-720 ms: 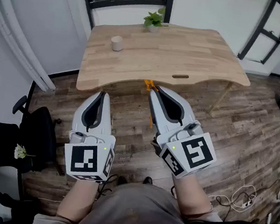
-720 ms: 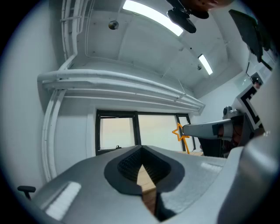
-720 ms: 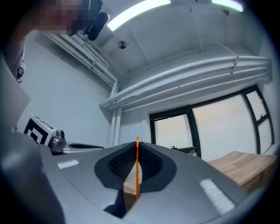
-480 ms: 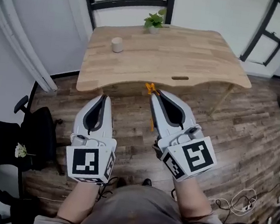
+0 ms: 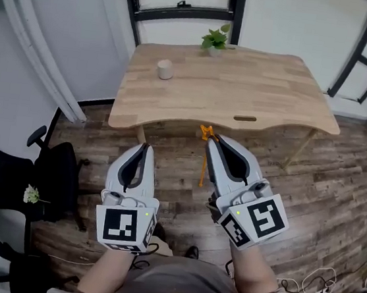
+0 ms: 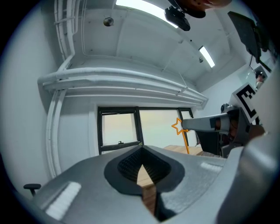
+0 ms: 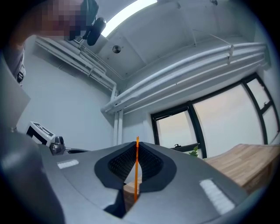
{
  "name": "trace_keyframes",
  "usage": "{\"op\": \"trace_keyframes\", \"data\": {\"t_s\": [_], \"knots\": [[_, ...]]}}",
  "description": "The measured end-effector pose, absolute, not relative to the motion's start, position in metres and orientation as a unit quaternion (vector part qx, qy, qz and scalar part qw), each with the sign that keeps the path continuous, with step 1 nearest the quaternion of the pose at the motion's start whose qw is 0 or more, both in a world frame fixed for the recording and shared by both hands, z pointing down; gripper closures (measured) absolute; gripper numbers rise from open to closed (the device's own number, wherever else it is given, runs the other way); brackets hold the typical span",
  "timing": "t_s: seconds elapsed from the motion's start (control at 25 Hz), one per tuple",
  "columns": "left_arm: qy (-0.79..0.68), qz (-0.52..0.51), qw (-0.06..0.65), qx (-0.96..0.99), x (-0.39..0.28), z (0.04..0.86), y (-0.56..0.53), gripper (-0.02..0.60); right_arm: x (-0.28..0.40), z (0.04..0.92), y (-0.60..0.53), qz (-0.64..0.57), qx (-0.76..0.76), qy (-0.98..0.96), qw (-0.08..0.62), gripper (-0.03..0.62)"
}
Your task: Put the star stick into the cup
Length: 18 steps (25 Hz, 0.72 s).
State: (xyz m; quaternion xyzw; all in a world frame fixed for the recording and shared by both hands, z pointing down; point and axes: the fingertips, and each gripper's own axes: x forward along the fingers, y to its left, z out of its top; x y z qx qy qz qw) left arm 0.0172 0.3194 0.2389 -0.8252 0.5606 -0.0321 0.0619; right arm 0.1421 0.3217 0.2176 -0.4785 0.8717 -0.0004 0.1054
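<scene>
The orange star stick (image 5: 203, 153) hangs in front of the table's near edge, star end up, with my right gripper (image 5: 212, 139) shut on it. In the right gripper view the stick (image 7: 136, 171) runs upright between the closed pads. My left gripper (image 5: 145, 148) is beside it to the left, shut and empty, above the wooden floor. In the left gripper view the star (image 6: 177, 127) shows at the tip of the right gripper (image 6: 205, 124). The small beige cup (image 5: 164, 69) stands upright on the wooden table (image 5: 270, 87), at its far left, well ahead of both grippers.
A potted plant (image 5: 215, 40) stands at the table's far edge. A black office chair (image 5: 7, 177) carrying a small white flower (image 5: 29, 194) is at the left. Cables (image 5: 316, 278) lie on the floor at lower right. A black frame (image 5: 364, 52) leans at the right wall.
The head view has shifted, so the table and cup now sit further right and lower in the frame. Both grippers appear lower too. The right gripper still holds the stick.
</scene>
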Motion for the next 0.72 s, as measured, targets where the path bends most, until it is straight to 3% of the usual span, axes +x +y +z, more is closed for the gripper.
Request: {"op": "trace_keyframes", "data": {"t_s": [0.72], "knots": [[0.529, 0.004, 0.034, -0.848, -0.051, 0.259, 0.100, 0.581, 0.068, 0.227, 0.112, 0.003, -0.499, 0.863, 0.078, 0.553]]}}
